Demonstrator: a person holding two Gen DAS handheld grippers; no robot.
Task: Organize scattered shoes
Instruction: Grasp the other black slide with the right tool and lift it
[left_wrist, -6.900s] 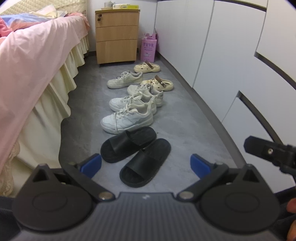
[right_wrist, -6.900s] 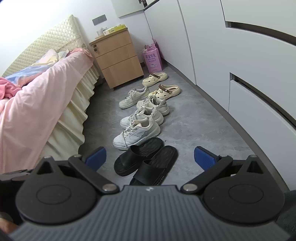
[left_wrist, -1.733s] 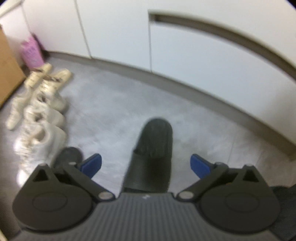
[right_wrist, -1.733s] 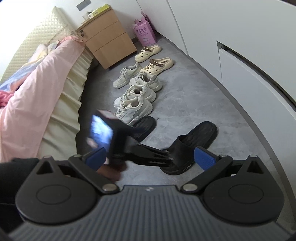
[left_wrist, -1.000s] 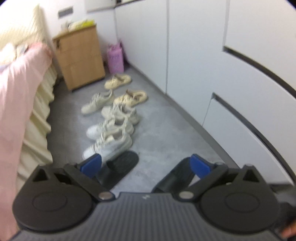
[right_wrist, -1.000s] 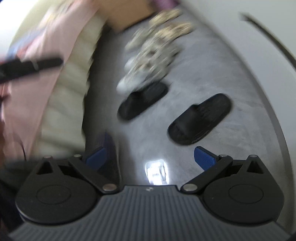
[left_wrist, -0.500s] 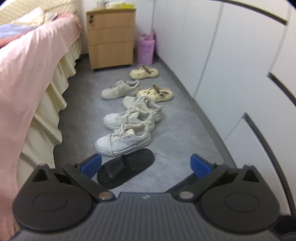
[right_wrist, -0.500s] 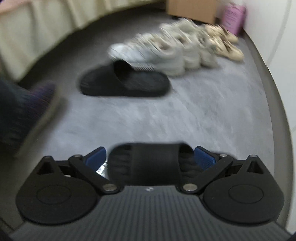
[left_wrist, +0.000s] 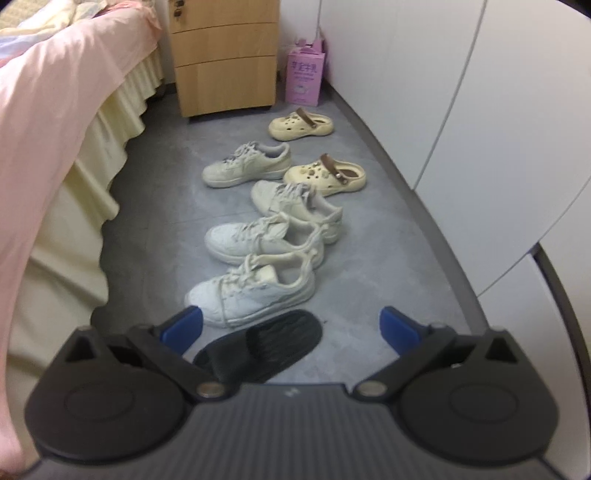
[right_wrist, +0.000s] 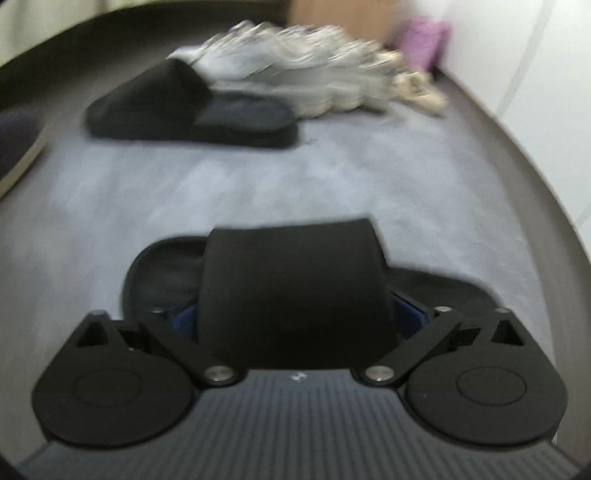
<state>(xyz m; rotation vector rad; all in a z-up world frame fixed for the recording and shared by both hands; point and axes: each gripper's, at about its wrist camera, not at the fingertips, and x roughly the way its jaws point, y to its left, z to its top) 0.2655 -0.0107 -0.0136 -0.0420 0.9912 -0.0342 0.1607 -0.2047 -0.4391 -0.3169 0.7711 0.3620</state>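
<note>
In the left wrist view, pink bedding fills the left edge. The left gripper hangs with its blue pads spread wide and nothing between them. A black slide lies on the grey floor just ahead of it, long axis slanting from lower left to upper right, its near end cut off by the gripper body. Beyond run four white sneakers lying crosswise, toes to the left, then two cream clogs, a wooden cabinet and a pink box.

In the blurred right wrist view, the second slide lies crosswise right at the right gripper, its strap between the closing jaws. The pads are mostly hidden behind the strap, so whether they press on it cannot be told. The first slide lies farther off, upper left, toe to the left. The sneakers behind it are smeared.
</note>
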